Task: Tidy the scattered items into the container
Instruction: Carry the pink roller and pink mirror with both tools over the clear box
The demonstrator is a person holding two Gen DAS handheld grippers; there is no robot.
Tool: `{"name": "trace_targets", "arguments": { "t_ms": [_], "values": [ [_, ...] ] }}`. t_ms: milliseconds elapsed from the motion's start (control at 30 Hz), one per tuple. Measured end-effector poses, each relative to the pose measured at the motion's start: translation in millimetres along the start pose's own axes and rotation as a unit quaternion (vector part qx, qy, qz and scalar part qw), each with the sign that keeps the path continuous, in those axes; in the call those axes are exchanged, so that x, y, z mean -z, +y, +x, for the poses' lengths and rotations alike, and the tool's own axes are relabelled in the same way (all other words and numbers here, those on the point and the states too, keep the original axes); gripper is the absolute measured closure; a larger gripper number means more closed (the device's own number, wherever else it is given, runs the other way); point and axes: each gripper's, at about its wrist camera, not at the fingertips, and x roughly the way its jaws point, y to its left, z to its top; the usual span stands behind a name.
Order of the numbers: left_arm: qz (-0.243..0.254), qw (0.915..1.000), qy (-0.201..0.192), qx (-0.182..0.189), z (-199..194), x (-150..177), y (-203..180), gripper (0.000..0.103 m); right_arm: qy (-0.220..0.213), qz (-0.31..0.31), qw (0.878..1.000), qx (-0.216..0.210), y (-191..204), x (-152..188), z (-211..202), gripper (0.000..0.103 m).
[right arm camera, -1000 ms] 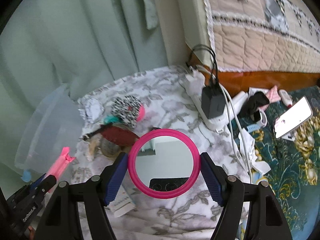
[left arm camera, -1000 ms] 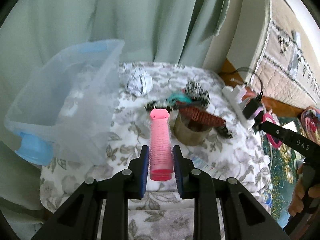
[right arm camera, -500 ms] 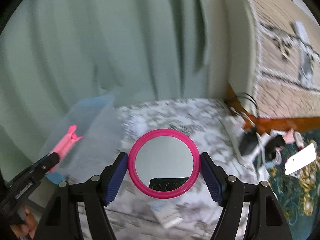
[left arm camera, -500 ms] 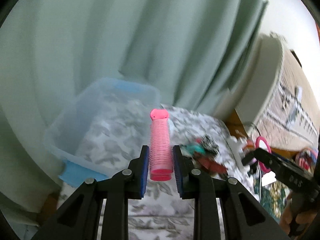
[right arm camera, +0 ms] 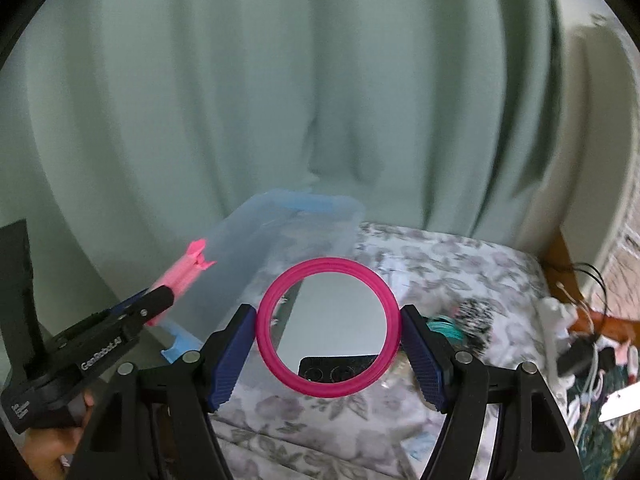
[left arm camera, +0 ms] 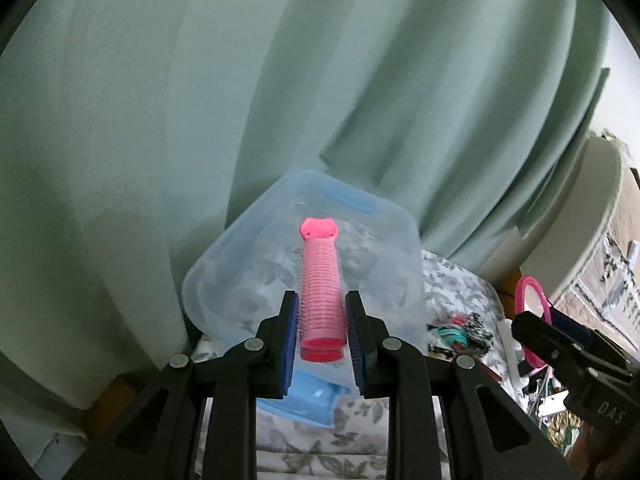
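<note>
Left wrist view
My left gripper: clamped on the pink hair roller, which points out over the clear container.
Container: at the left edge of the floral-covered table, against the green curtain.
Loose items: heaped right of the container.

Right wrist view
My right gripper: gripping the pink-rimmed round mirror by its rim on 2 sides.
Container: behind the mirror, to its left.

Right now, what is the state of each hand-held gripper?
Left hand-held gripper: closed on the pink hair roller.
Right hand-held gripper: closed on the round pink mirror.
</note>
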Motion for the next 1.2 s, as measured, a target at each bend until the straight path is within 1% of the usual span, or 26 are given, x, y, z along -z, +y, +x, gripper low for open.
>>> {"name": "trace_targets", "arguments": {
  "t_ms": [300, 633, 967, 1200],
  "values": [
    [-0.012, 0.9997, 0.022, -0.005, 27.7, -4.5, 25.1, 0.079, 0.029, -0.032, 0.999, -0.019, 35.2, -12.9, 44.7, 0.028],
    [-0.023, 0.9982, 0.054, -0.007, 59.6, -0.7, 41.3, 0.079, 0.067, -0.039, 0.997, -0.025, 48.1, -15.3, 94.5, 0.028],
    [-0.028, 0.9983, 0.05, -0.01, 66.5, -7.3, 44.1, 0.078, 0.093, -0.037, 0.994, -0.033, 48.4, -11.3, 126.9, 0.027],
    [-0.026, 0.9985, 0.047, -0.012, 60.8, -6.6, 48.0, 0.077, 0.086, -0.039, 0.995, -0.026, 48.1, -11.3, 129.6, 0.027]
  ]
}}
